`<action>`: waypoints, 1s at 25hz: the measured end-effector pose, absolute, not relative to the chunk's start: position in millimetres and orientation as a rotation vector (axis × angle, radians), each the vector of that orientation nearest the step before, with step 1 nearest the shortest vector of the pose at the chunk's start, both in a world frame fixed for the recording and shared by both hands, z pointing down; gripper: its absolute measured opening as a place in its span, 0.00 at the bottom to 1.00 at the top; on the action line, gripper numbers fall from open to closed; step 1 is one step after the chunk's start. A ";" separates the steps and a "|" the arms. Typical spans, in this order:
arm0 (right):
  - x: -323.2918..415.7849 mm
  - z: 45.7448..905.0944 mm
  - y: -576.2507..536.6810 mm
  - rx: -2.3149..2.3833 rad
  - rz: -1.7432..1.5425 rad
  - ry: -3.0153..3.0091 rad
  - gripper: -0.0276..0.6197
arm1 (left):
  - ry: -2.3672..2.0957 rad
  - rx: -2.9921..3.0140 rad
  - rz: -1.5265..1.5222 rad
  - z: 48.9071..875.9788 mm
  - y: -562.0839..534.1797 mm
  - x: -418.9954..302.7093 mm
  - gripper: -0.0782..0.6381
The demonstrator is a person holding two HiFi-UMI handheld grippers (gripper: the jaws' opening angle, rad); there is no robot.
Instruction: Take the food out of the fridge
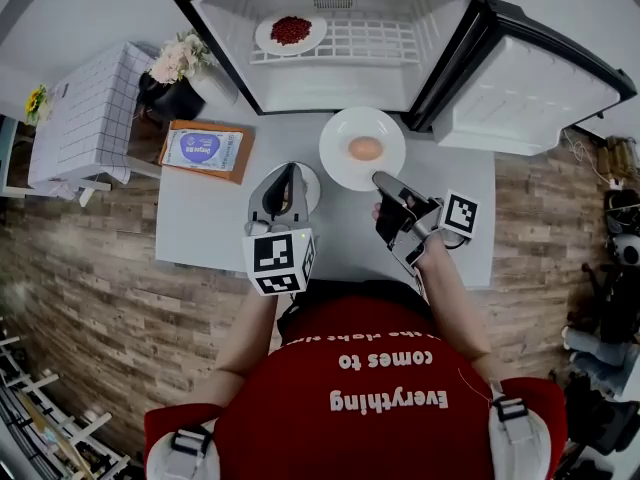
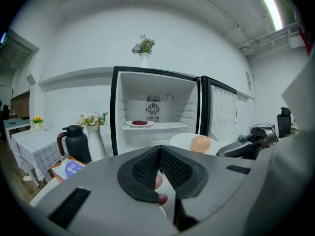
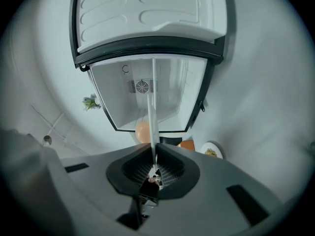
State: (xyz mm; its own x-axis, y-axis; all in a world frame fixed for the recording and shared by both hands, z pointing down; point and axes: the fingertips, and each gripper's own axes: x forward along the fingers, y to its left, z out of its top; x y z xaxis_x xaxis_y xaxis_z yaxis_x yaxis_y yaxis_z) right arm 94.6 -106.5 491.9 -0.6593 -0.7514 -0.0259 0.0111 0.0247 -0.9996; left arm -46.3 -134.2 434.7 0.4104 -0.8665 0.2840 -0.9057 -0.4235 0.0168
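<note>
The small fridge (image 1: 330, 86) stands open; a white plate of red food (image 1: 290, 31) (image 2: 139, 123) lies on its shelf. In front of it on the grey table (image 1: 200, 230) rests a white plate (image 1: 335, 158) with a tan egg-like food (image 1: 365, 148) (image 2: 200, 143). My right gripper (image 1: 381, 179) (image 3: 154, 150) is shut on that plate's near rim, which shows as a thin white edge (image 3: 151, 117) between its jaws. My left gripper (image 1: 289, 172) (image 2: 160, 149) is shut and holds nothing, hovering over a small white plate (image 1: 310, 190) that it mostly hides.
The fridge door (image 1: 530, 93) stands open to the right. At the table's left are a black jug (image 1: 172, 98) (image 2: 75, 142), a vase of flowers (image 1: 185, 60) and an orange box with a blue label (image 1: 203, 150). A checked-cloth side table (image 1: 85, 113) stands further left.
</note>
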 end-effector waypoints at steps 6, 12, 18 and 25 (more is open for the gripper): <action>84.6 518.5 -76.2 -0.752 -1.786 1.737 0.09 | -1.518 2.501 0.338 440.4 -123.1 -42.7 0.12; 86.9 566.7 -65.5 -0.858 -1.884 1.702 0.09 | -1.518 2.469 0.357 449.8 -116.4 -49.9 0.12; 91.2 628.8 -55.2 -0.981 -2.027 1.661 0.09 | -1.541 2.440 0.380 454.4 -112.2 -58.0 0.12; 86.0 670.3 -52.6 -1.050 -2.124 1.629 0.09 | -1.558 2.386 0.393 461.9 -110.9 -66.8 0.12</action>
State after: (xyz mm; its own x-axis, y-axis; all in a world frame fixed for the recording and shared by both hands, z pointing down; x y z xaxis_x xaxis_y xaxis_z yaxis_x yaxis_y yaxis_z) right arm 86.0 -52.6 670.3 -0.7026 -0.6012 0.3806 -0.2118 -0.3340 -0.9185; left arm -66.8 -110.9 461.9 0.3870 -0.8469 0.3648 -0.9185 -0.3888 0.0719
